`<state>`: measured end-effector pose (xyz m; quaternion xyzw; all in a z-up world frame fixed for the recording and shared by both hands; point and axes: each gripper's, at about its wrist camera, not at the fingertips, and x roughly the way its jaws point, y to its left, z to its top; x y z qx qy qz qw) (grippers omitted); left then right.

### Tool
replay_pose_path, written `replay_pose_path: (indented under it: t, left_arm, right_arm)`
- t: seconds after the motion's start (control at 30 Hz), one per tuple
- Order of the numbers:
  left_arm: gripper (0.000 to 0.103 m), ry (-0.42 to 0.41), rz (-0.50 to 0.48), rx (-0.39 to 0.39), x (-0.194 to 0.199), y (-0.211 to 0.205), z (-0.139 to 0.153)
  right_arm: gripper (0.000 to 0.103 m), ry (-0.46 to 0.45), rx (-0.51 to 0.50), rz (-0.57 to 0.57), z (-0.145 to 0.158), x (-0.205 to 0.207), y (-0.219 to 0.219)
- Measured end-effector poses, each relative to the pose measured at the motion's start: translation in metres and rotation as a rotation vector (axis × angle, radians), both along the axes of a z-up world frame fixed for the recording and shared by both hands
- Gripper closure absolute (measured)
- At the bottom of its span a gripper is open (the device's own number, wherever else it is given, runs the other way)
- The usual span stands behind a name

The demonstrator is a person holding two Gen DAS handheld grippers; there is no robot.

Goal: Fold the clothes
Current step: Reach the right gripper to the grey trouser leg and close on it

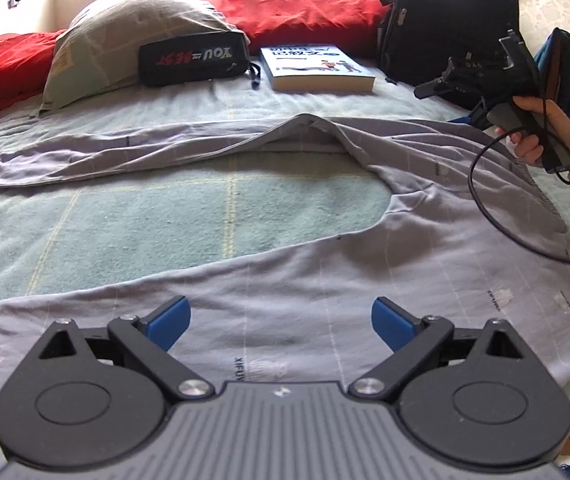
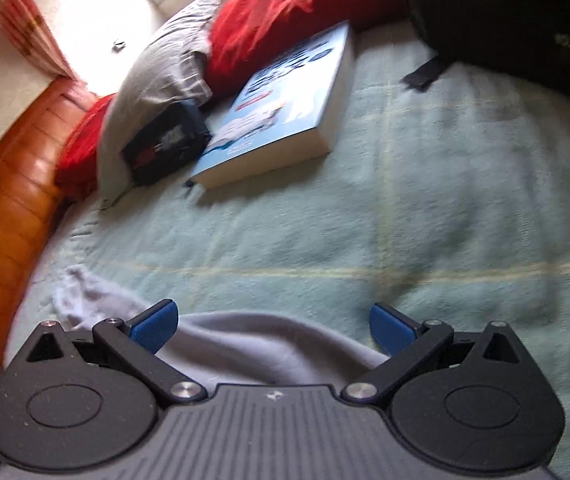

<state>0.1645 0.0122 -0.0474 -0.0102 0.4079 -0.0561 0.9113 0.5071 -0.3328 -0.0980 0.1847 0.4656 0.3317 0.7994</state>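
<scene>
A pale lilac-grey garment (image 1: 425, 264) lies spread in a wide curve over the green blanket (image 1: 189, 208). One long part reaches left across the bed, and a folded ridge rises at the middle. My left gripper (image 1: 279, 318) hangs open just above the garment's near part, nothing between its blue pads. The right gripper (image 1: 429, 90) shows at the right in the left wrist view, held in a hand above the garment's far right edge. In its own view the right gripper (image 2: 273, 322) is open over a rounded fold of the garment (image 2: 253, 344).
At the head of the bed lie a grey pillow (image 1: 125, 36), red cushions (image 1: 305, 8), a black pouch (image 1: 193, 58) with lettering and a blue book (image 1: 317, 68). A black backpack (image 1: 449, 12) stands at the far right. A cable (image 1: 485, 208) loops from the right gripper.
</scene>
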Motion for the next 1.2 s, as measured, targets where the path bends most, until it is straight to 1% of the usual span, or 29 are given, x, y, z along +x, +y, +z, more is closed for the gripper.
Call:
replay_pose_path:
  t: [0.07, 0.13, 0.23, 0.3, 0.4, 0.57, 0.6, 0.63, 0.67, 0.73, 0.8, 0.83, 0.87, 0.9, 0.93, 0.97, 1.03, 1.13, 1.2]
  left_arm:
    - [0.006, 0.008, -0.004, 0.001, 0.001, -0.002, -0.001]
    - [0.006, 0.011, -0.011, -0.001, 0.001, -0.005, -0.002]
    - [0.006, 0.005, -0.038, -0.025, 0.002, -0.01, 0.0]
    - [0.006, -0.005, -0.056, -0.03, 0.004, -0.014, 0.003]
    - [0.006, -0.005, -0.07, -0.038, 0.007, -0.021, 0.001]
    - [0.006, 0.028, -0.093, -0.033, 0.009, -0.033, -0.007]
    - [0.006, 0.033, -0.095, -0.033, 0.009, -0.034, -0.009]
    - [0.006, 0.035, -0.096, -0.032, 0.009, -0.035, -0.01]
    - [0.006, 0.035, -0.099, -0.029, 0.009, -0.036, -0.01]
    - [0.006, 0.033, -0.104, -0.029, 0.008, -0.037, -0.01]
    - [0.006, 0.034, -0.102, -0.037, 0.008, -0.036, -0.011]
    - [0.006, 0.035, -0.1, -0.038, 0.009, -0.036, -0.011]
    - [0.006, 0.037, -0.098, -0.037, 0.01, -0.036, -0.012]
    - [0.006, 0.04, -0.097, -0.034, 0.01, -0.037, -0.013]
    - [0.006, 0.042, -0.098, -0.03, 0.01, -0.038, -0.013]
    - [0.006, 0.043, -0.101, -0.026, 0.01, -0.04, -0.014]
    - [0.006, 0.042, -0.108, -0.022, 0.009, -0.041, -0.014]
    - [0.006, 0.042, -0.106, -0.023, 0.008, -0.041, -0.014]
    - [0.006, 0.043, -0.105, -0.024, 0.007, -0.041, -0.014]
  right_arm:
    - [0.0, 0.013, -0.007, 0.047, 0.001, 0.001, 0.003]
    - [0.0, 0.03, -0.016, 0.071, 0.0, 0.004, 0.002]
    - [0.0, 0.055, 0.0, 0.086, 0.003, 0.008, 0.0]
    - [0.0, 0.059, 0.029, 0.131, 0.005, 0.007, 0.003]
    - [0.0, 0.072, 0.049, 0.143, 0.0, 0.013, 0.004]
    - [0.001, 0.096, 0.08, 0.158, -0.011, 0.022, 0.005]
    - [0.003, 0.101, 0.087, 0.161, -0.013, 0.024, 0.005]
    - [0.009, 0.106, 0.093, 0.164, -0.015, 0.026, 0.005]
    - [0.02, 0.107, 0.09, 0.156, -0.015, 0.025, 0.002]
    - [0.031, 0.117, 0.087, 0.151, -0.015, 0.021, -0.008]
    - [0.032, 0.144, 0.109, 0.177, -0.018, 0.015, -0.018]
    - [0.036, 0.153, 0.117, 0.192, -0.019, 0.012, -0.022]
    - [0.041, 0.162, 0.123, 0.188, -0.022, 0.013, -0.025]
    - [0.044, 0.171, 0.13, 0.18, -0.025, 0.014, -0.028]
    - [0.05, 0.179, 0.135, 0.168, -0.028, 0.018, -0.03]
    - [0.053, 0.178, 0.134, 0.16, -0.03, 0.021, -0.029]
    - [0.053, 0.151, 0.125, 0.16, -0.029, 0.026, -0.023]
    - [0.053, 0.092, 0.061, 0.187, -0.021, 0.028, -0.011]
    - [0.055, 0.076, 0.025, 0.206, -0.018, 0.026, -0.007]
